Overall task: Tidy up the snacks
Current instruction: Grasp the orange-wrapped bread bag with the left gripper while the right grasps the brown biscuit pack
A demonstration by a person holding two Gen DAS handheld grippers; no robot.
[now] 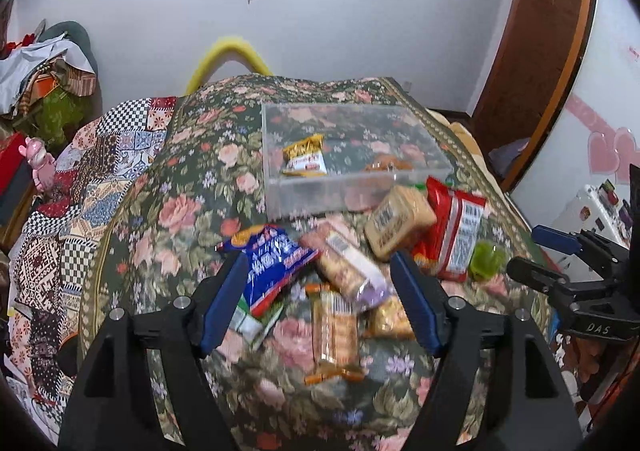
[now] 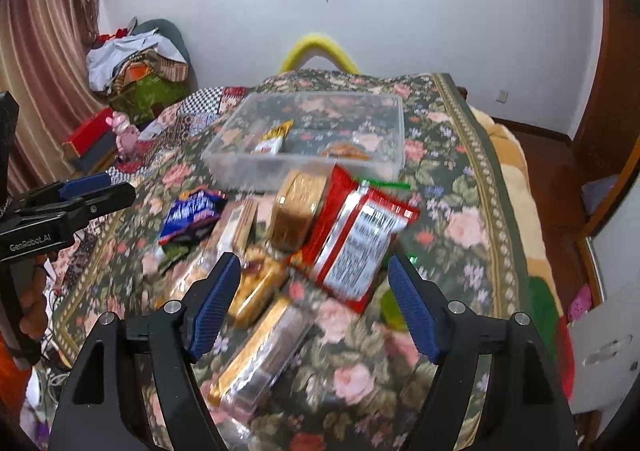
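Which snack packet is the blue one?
The blue packet lies at the left end of the snack pile, beside the left gripper. The others nearby are red, tan or orange.

Snack count: one clear box [image 1: 352, 187], many loose packets.
Two packets in the box, one gold-and-red [image 1: 305, 155], one orange [image 1: 387, 163]; about eight loose packets near it.

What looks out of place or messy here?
Most snacks lie in a loose, overlapping heap on the floral cloth in front of the clear box, which holds only two packets, including a gold one. Nothing spilled or torn.
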